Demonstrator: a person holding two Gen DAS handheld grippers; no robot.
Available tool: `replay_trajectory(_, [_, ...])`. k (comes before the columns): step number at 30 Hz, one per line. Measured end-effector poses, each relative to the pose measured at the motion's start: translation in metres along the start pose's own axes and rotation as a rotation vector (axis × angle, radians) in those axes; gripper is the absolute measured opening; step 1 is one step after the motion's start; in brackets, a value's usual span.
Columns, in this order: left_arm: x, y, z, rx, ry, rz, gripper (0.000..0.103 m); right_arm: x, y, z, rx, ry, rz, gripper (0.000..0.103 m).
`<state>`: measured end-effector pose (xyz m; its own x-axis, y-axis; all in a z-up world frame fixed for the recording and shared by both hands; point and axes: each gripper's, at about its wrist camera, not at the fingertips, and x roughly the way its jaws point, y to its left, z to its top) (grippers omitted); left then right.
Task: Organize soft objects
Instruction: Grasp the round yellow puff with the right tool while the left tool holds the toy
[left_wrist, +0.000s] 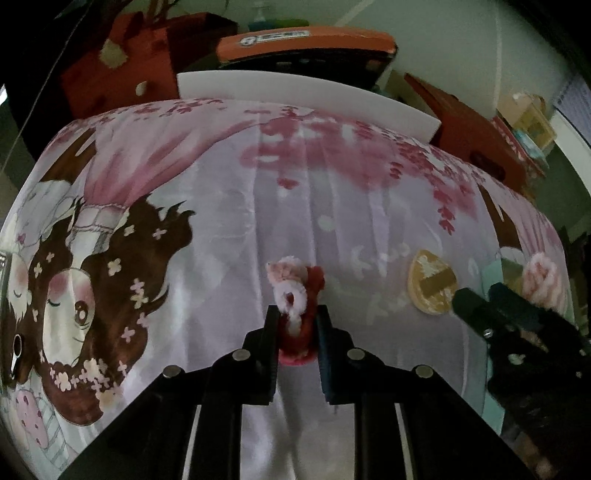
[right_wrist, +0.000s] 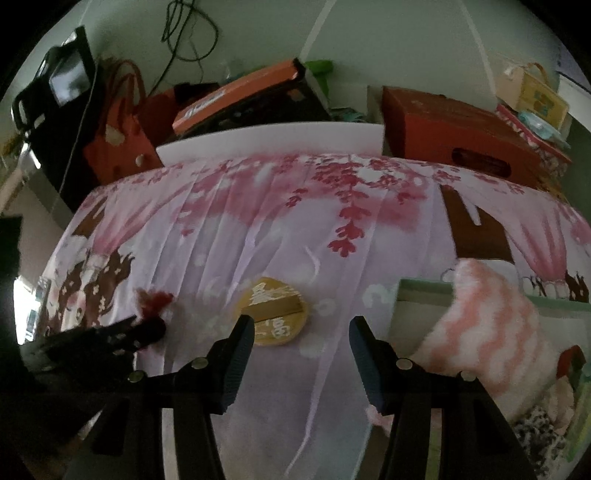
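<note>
Two tools work over a tabletop covered by a pink printed cloth (left_wrist: 229, 206). The left tool (left_wrist: 297, 325) has its jaws nearly together, clamped on a small fuzzy red-and-white toy (left_wrist: 295, 291) that stands on the cloth between the pads. The right tool (right_wrist: 301, 354) has its jaws roughly half apart with nothing between them; it hangs above the cloth. A round yellow disc (right_wrist: 275, 314) with raised characters lies flat on the cloth, just beyond the right tool's left finger. A pink-and-white striped plush item (right_wrist: 491, 332) sits to the right of the disc, partly inside a pale green box (right_wrist: 417, 290). Red boxes (right_wrist: 443, 125) stand behind the tabletop.
</note>
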<state>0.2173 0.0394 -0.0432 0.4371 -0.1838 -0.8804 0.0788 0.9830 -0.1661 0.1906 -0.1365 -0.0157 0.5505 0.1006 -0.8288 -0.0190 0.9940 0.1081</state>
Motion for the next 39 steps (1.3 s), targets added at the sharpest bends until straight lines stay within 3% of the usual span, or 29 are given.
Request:
replay_trajectory(21, [0.000,0.024,-0.002,-0.080,0.009,-0.041,0.019,0.041,0.031,-0.002,-0.103,0.050,-0.026,0.067])
replay_trajectory(26, [0.002,0.022,-0.001,-0.072,0.014,-0.032,0.019,0.040,0.032,-0.003,-0.103,0.042,-0.015,0.056])
replay_trajectory(39, [-0.012,0.017,0.000,-0.053,-0.022,-0.030,0.019,0.018,0.020,0.001,-0.049,0.002,0.000,0.054])
